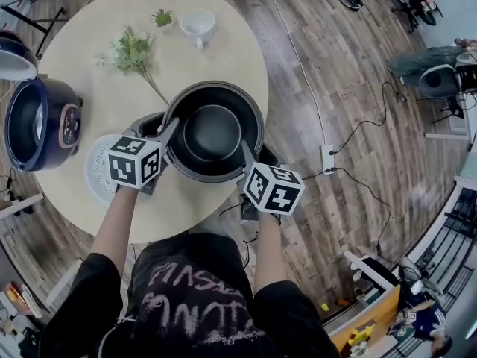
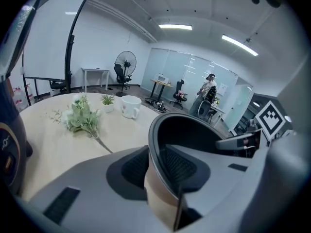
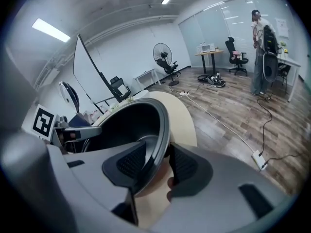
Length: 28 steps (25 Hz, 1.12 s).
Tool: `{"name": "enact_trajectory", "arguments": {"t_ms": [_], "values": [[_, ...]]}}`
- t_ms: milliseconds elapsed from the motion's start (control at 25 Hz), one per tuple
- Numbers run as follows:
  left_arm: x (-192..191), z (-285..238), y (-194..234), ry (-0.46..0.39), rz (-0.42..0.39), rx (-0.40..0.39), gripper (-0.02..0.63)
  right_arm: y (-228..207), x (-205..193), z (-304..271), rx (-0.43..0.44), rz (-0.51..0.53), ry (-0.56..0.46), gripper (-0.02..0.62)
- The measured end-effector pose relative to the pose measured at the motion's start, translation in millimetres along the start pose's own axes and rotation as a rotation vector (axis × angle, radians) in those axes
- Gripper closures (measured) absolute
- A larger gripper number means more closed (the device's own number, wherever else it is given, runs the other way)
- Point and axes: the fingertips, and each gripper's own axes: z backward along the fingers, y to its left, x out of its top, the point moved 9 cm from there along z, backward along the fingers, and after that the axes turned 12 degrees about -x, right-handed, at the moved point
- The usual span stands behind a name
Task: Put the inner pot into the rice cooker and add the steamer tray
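Note:
The dark inner pot (image 1: pixel 213 130) (image 2: pixel 194 135) (image 3: pixel 124 123) is at the front of the round table (image 1: pixel 223 51), with nothing inside it. My left gripper (image 1: pixel 170 130) (image 2: pixel 158 171) is shut on its left rim, one pad inside the wall and one outside. My right gripper (image 1: pixel 246 152) (image 3: pixel 163 161) straddles the right rim, with a thin gap still showing beside its pads. The navy rice cooker (image 1: pixel 37 121) (image 2: pixel 7 149) stands at the table's left edge with its lid up. The white steamer tray (image 1: pixel 99 171) lies flat, partly hidden under my left gripper.
A white mug (image 1: pixel 197 26) (image 2: pixel 130 106), a small potted plant (image 1: pixel 161 18) and a green sprig (image 1: pixel 134 51) (image 2: pixel 80 118) lie at the far side of the table. Cables and a power strip (image 1: pixel 326 157) run over the wooden floor to the right.

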Motion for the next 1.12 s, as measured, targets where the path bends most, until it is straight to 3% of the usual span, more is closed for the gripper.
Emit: {"name": "enact_trajectory", "arguments": {"t_ms": [280, 520, 680, 1120], "values": [[-6.1, 2.6, 0.3, -0.045, 0.104, 0.011, 0.510, 7.5, 0.4, 1.5, -0.090, 0.080, -0.025, 0.474], [-10.6, 11.8, -9.7, -0.125, 0.158, 0.012, 0.526, 3.7, -2.3, 6.5, -0.093, 0.044, -0.065, 0.497], [-4.5, 16.9, -14.6, -0.179, 0.150, 0.013, 0.534, 3.8, -1.9, 12.1, -0.091, 0.009, -0.115, 0.503], [14.6, 55.2, -22.5, -0.291, 0.105, 0.076, 0.535, 29.0, 23.9, 29.5, -0.039, 0.043, -0.222, 0.509]]}}
